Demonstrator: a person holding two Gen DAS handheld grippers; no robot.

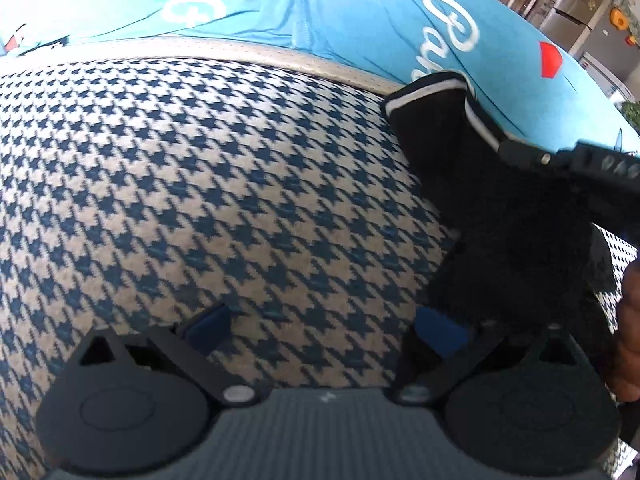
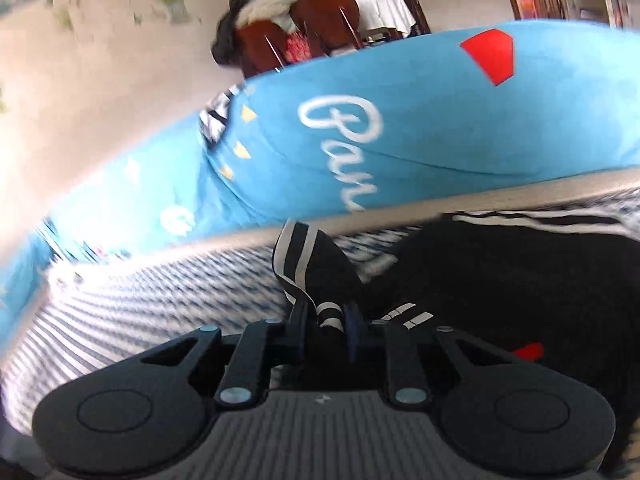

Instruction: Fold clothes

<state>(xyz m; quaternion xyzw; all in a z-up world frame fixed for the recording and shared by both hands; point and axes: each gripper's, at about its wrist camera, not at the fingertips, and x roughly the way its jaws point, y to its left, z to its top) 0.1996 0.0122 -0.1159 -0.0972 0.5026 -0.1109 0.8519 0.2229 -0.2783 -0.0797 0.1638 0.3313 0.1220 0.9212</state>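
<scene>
Black garment (image 2: 520,280) with white-striped trim, lying on the houndstooth cover (image 1: 180,184), its bulk to the right. Right hand-held gripper (image 2: 326,320) pinches a striped edge (image 2: 300,256), which rises from its closed fingers toward the blue sheet (image 2: 420,136). Left hand-held gripper (image 1: 320,328) hangs spread and empty over bare cover; the garment (image 1: 500,240) lies to its right, near its right finger (image 1: 442,334). Judged: the held edge runs away from the right hand-held gripper, which therefore leads the fold.

A houndstooth-patterned surface (image 1: 200,184) is seen carrying a black garment with white stripes (image 2: 520,280), with a blue printed sheet (image 1: 360,20) spread just beyond its edge.
</scene>
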